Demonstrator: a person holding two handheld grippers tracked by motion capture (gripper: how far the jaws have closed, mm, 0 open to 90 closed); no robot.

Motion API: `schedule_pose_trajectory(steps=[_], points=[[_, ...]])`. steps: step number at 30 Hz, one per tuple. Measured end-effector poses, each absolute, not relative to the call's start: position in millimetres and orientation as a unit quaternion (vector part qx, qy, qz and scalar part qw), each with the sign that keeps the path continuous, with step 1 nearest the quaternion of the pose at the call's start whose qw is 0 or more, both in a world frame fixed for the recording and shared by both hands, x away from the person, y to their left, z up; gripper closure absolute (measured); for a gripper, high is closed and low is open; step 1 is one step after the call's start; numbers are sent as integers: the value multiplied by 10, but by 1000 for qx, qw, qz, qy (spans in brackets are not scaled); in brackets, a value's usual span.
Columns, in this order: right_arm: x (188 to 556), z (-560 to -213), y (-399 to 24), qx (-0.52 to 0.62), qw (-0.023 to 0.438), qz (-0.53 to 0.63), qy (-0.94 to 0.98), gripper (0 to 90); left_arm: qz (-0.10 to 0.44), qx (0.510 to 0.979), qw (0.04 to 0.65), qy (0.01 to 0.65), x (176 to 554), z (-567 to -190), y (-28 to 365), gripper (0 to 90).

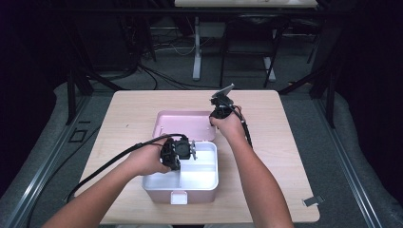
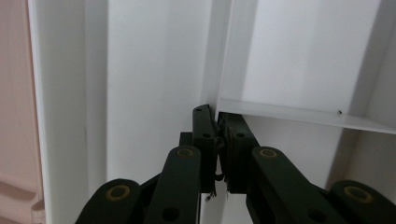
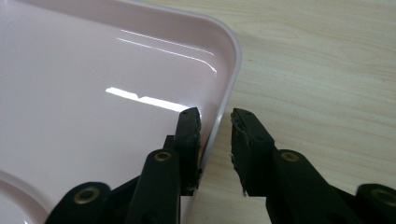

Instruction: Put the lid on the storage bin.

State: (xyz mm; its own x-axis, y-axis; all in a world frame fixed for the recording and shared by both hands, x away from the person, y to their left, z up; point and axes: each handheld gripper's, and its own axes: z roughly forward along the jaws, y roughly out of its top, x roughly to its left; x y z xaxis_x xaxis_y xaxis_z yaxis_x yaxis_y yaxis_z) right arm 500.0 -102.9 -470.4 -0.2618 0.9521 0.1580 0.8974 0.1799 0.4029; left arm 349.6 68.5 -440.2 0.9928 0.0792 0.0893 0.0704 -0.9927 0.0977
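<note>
A pink box (image 1: 180, 191) with a white inside stands open at the table's front. Its pink lid (image 1: 183, 124) lies flat behind it. My left gripper (image 1: 192, 151) reaches into the box from the left. In the left gripper view its jaws (image 2: 217, 122) are shut on the top edge of a thin white divider (image 2: 223, 56), where a cross partition (image 2: 303, 114) meets it. My right gripper (image 1: 215, 118) points down at the lid's right edge. There its jaws (image 3: 215, 126) straddle the lid's raised rim (image 3: 229, 56), with a gap of bare wood beside the outer pad.
The light wooden table (image 1: 133, 109) has bare room left and right of the box. A small grey piece (image 1: 312, 201) lies near the front right corner. The left gripper's cable (image 1: 109, 164) trails off to the front left. Desk legs (image 1: 196, 52) and cables stand on the floor beyond.
</note>
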Motion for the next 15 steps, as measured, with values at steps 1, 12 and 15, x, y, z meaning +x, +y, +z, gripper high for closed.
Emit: schedule_pose_trajectory(steps=[1,12,15], points=[[5003,-4707,-1033,607,64,213,763,706,47,997,47,38,3496,-4402,685,856],[5015,-4723,-1022,608,62,213,762,745,47,997,47,38,3496,-4402,684,856],[5013,-4722,-1013,612,59,215,759,777,47,997,47,38,3495,-4402,684,856]])
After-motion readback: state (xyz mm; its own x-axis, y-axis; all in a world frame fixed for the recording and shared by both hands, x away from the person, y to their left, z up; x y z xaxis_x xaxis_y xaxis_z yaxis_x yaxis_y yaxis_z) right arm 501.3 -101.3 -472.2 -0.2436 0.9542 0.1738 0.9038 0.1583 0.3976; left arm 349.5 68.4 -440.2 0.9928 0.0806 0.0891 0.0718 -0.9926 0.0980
